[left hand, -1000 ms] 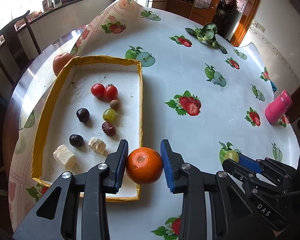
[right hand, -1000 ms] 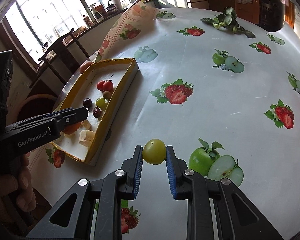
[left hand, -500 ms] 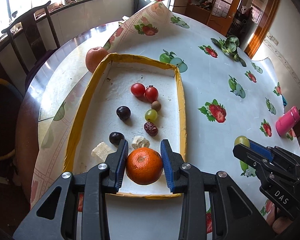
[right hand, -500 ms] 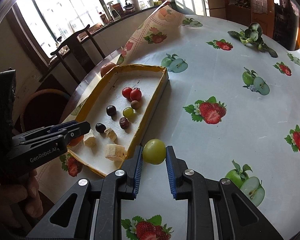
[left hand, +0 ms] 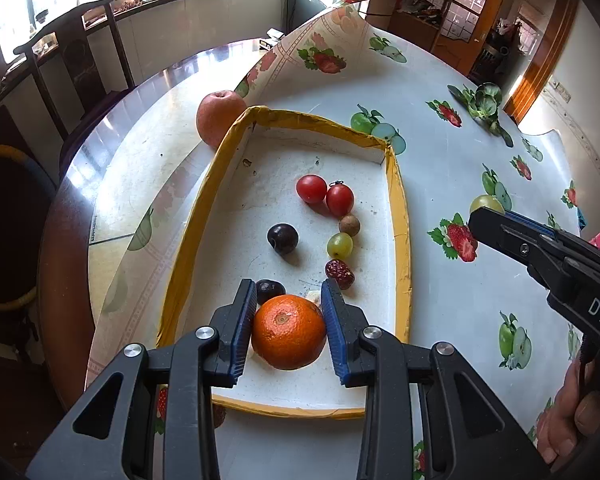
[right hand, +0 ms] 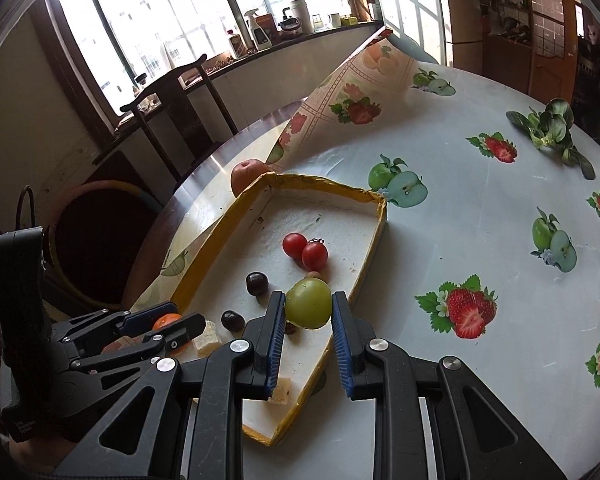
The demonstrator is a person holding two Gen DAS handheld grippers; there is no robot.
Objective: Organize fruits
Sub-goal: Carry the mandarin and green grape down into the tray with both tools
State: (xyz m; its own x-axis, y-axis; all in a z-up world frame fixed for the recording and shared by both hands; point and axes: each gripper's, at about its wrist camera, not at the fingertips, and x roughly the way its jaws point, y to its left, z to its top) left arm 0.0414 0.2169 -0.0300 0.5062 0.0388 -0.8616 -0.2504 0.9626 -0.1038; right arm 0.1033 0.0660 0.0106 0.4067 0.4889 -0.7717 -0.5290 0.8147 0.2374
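Orange (left hand: 289,332) is pinched btw the blue pads of my left gripper (left hand: 289,334), pads pressing both its sides, held over the near end of the tray (left hand: 403,216). The tray is a shallow white box w/ a yellow rim, sitting on the fruit-print tablecloth (left hand: 452,168). My right gripper (right hand: 309,310) is clamped on a green plum (right hand: 309,303), pads tight on both sides, held over the near right part of the tray just inside the right rim; from the left wrist cam that plum (left hand: 486,203) peeks out above the right gripper's tip (left hand: 485,216), off to the right. In the tray: two cherry tomatoes (left hand: 325,194) touching each other toward the far middle, a small brown round fruit (left hand: 349,225) just near of them, then a green grape (left hand: 339,245), then a red date (left hand: 340,274), all in a line running toward me. Left of that line is a dark plum (left hand: 283,238), and a second dark one (left hand: 271,290) sits just beyond the orange, partly hidden by my left pad. Pale cube-ish pieces (right hand: 206,334) lie at the near end; can't tell what they are. Outside the tray, an apple (left hand: 219,116) sits at the far left corner, touching or nearly touching the rim, on bare tabletop (left hand: 148,152) where the cloth is folded up. Leafy greens (left hand: 484,104) lie well apart at far right. A chair (left hand: 76,60) stands beyond the table on the left.
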